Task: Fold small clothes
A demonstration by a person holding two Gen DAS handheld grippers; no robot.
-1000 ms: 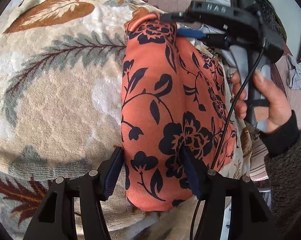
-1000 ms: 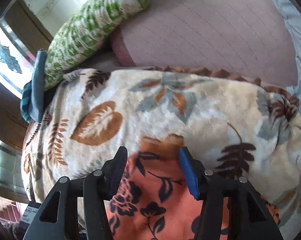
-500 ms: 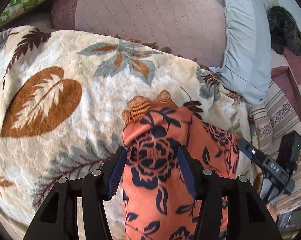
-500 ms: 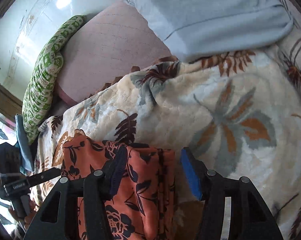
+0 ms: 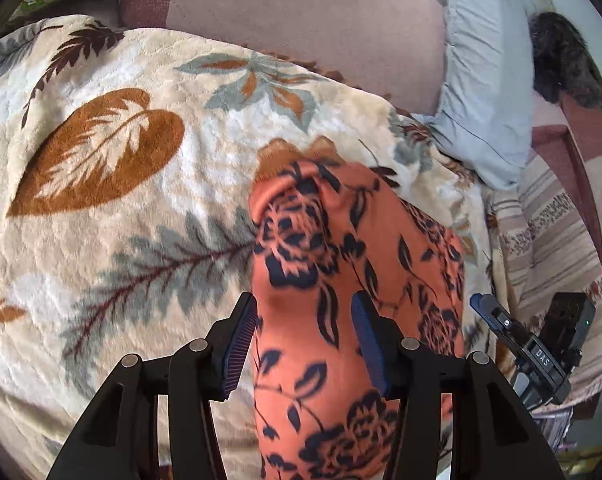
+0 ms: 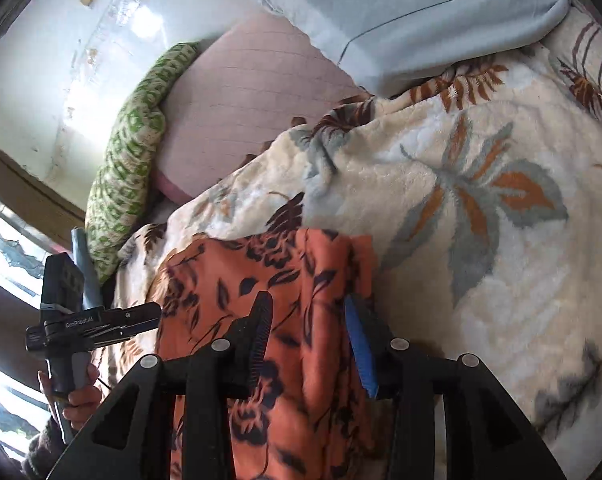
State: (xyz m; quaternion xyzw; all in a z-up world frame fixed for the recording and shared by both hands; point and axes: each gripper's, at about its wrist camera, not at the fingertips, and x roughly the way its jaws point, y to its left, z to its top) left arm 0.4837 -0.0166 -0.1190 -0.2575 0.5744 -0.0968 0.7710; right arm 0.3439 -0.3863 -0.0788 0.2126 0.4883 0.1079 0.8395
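Note:
An orange garment with dark flowers (image 5: 341, 240) lies folded lengthwise on a leaf-patterned blanket (image 5: 101, 240). My left gripper (image 5: 305, 308) straddles its left portion. The jaws are closing, cloth fills the gap between them, and the pads do not visibly pinch it. My right gripper (image 6: 308, 304) stands over the garment (image 6: 229, 280) near its right edge. Its jaws are also closing with cloth between them and no clear pinch. Each gripper shows in the other's view: the right gripper (image 5: 485, 308) low at the right, and the left gripper (image 6: 141, 316) at the left, held by a hand (image 6: 77, 396).
A pink quilted cushion (image 5: 301, 20) and a light blue pillow (image 5: 481, 80) lie beyond the blanket. A green patterned pillow (image 6: 129, 160) rests by the wall and window (image 6: 5, 248). Striped bedding (image 5: 553, 220) and a dark furry item (image 5: 561, 60) are at the right.
My left gripper has moved up along the garment toward its far end. My right gripper swung from that far end round to the garment's side, rolled, and its jaws narrowed.

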